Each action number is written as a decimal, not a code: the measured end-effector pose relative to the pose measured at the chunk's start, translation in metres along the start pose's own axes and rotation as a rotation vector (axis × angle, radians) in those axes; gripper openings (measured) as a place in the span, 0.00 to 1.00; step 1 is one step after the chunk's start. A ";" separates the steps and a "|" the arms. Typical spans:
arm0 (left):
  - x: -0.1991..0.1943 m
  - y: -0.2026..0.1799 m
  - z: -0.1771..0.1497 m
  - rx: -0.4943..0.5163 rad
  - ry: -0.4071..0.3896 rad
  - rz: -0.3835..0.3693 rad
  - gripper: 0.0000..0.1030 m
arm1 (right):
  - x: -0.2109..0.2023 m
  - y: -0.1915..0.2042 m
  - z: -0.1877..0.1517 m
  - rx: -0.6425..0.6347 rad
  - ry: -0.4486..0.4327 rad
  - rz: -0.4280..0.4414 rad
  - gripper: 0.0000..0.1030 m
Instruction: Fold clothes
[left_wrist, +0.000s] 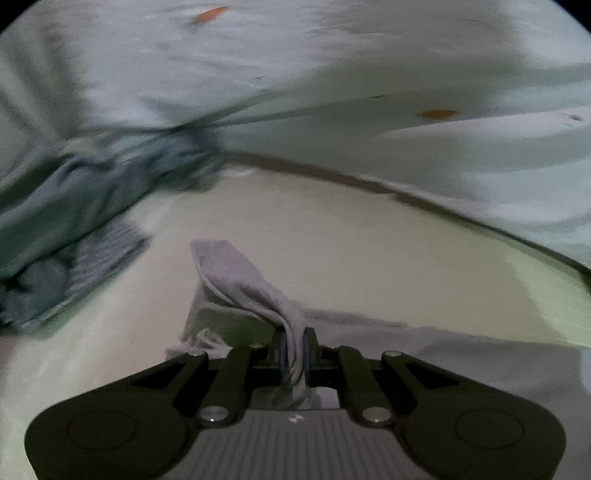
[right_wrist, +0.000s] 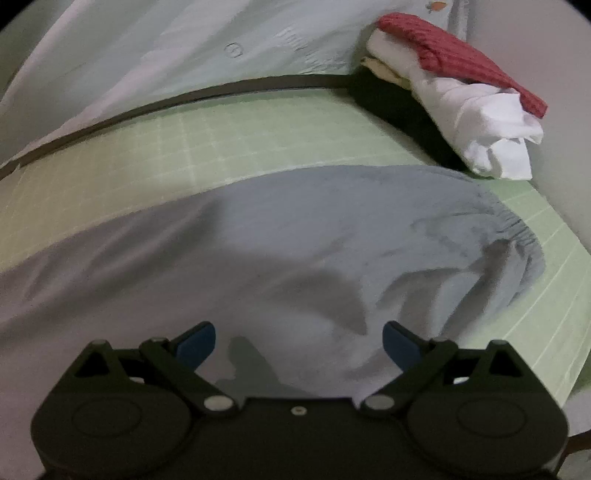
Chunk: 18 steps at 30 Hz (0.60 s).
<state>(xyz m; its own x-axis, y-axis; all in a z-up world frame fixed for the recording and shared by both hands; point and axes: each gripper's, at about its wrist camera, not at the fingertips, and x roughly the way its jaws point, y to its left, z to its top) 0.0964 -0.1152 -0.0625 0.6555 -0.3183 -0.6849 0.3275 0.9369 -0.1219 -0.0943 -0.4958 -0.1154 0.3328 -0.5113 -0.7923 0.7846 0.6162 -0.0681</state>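
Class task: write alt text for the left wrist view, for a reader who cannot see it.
The left gripper has its jaws shut on a bunched fold of the grey garment, lifting it above the green cutting mat. Blurred blue-grey clothes lie at left, and a pale sheet lies beyond the mat.

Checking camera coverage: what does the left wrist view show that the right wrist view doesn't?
Left wrist only: the left gripper shut on a pinch of grey garment, and a blue-grey heap at the mat's left.
Right wrist only: the right gripper open over the garment's gathered end, and a red cloth on white cloths.
Both: the grey garment, the green mat, the pale sheet behind it.
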 end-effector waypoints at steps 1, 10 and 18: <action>0.000 -0.016 -0.002 0.009 -0.004 -0.026 0.10 | 0.002 -0.007 0.004 0.007 -0.001 0.003 0.95; 0.046 -0.146 -0.072 0.115 0.265 -0.245 0.29 | 0.024 -0.063 0.030 0.052 -0.010 0.008 0.95; 0.021 -0.101 -0.047 -0.085 0.106 -0.158 0.51 | 0.044 -0.092 0.036 0.118 0.004 -0.025 0.95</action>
<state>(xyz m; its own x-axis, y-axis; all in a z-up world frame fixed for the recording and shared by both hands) 0.0451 -0.2092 -0.0980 0.5237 -0.4491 -0.7239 0.3586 0.8870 -0.2908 -0.1329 -0.5964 -0.1225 0.3106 -0.5231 -0.7937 0.8490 0.5281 -0.0158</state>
